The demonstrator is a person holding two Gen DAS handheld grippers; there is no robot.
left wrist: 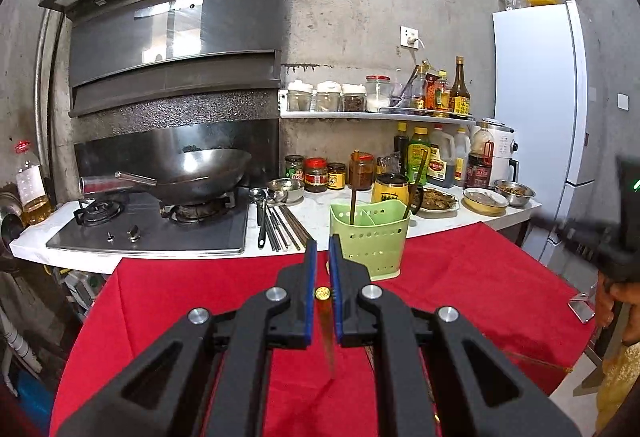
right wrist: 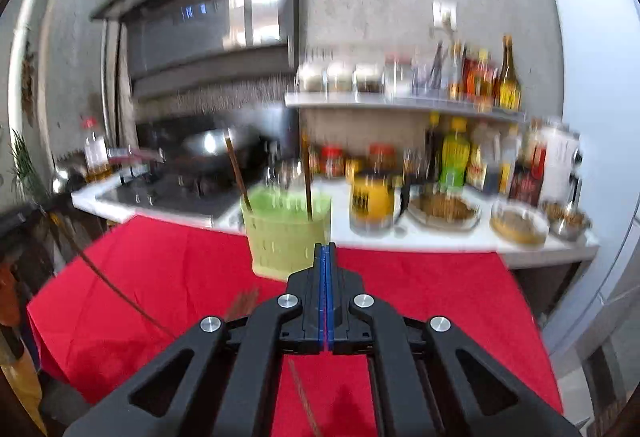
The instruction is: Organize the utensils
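Your left gripper [left wrist: 323,253] is clamped on a brown chopstick [left wrist: 327,333]: its gold-capped end sits between the blue pads, and the shaft runs back under the tool, above the red tablecloth [left wrist: 460,277]. The fingertips stand slightly apart around it.

Just ahead of that gripper and a little to its right stands the green utensil holder [left wrist: 370,237], perforated, on the far edge of the cloth. Two chopsticks stand in it already [left wrist: 353,205], one in each visible compartment, both leaning slightly.

Beyond the holder, on the white counter [left wrist: 320,221], a ladle and more chopsticks [left wrist: 280,227] lie flat beside the gas hob. A wok [left wrist: 200,173] sits on the burner further left.

Your right gripper [right wrist: 325,249] has its blue pads pressed flat together. The view is motion-blurred. A thin brown stick [right wrist: 304,389] shows below the tool, but you cannot tell from here whether the pads pinch it. The green holder is directly ahead, slightly left of the tips.

At the right edge of the left view, a hand [left wrist: 616,301] grips the other tool.
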